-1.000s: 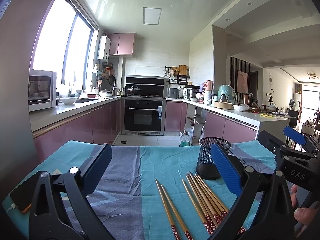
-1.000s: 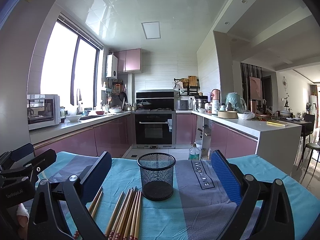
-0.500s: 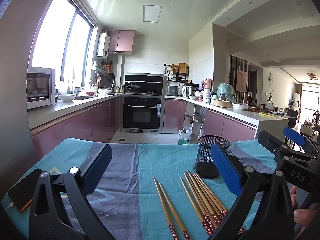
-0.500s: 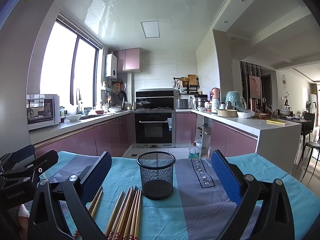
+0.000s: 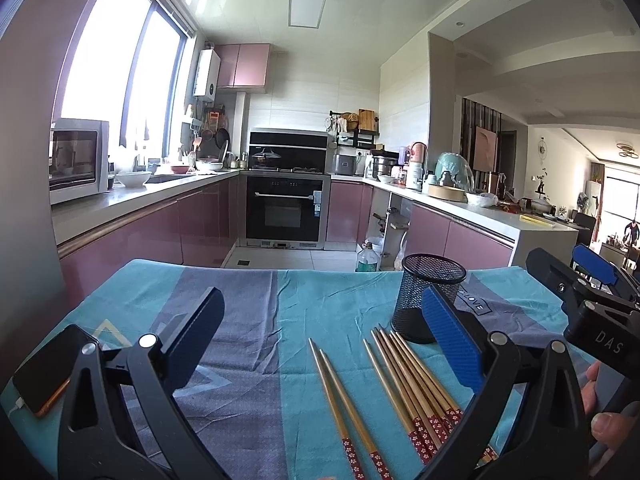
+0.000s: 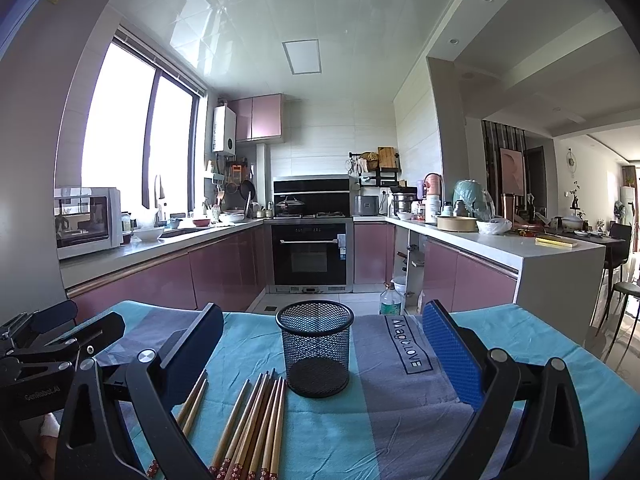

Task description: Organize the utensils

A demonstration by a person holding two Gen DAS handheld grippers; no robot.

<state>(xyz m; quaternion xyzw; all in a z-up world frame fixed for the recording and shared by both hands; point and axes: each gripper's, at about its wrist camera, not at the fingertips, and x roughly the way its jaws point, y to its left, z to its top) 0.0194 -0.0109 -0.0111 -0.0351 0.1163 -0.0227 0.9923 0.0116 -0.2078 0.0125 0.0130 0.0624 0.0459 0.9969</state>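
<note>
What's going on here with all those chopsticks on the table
A person holds a gripper in each hand over a table covered with a blue cloth. Both the left gripper and the right gripper are open and empty. A bundle of chopsticks and a separate pair lie flat on the cloth beside an empty black mesh cup. Nothing has been picked up yet. A phone lies at the table's left edge.
</note>
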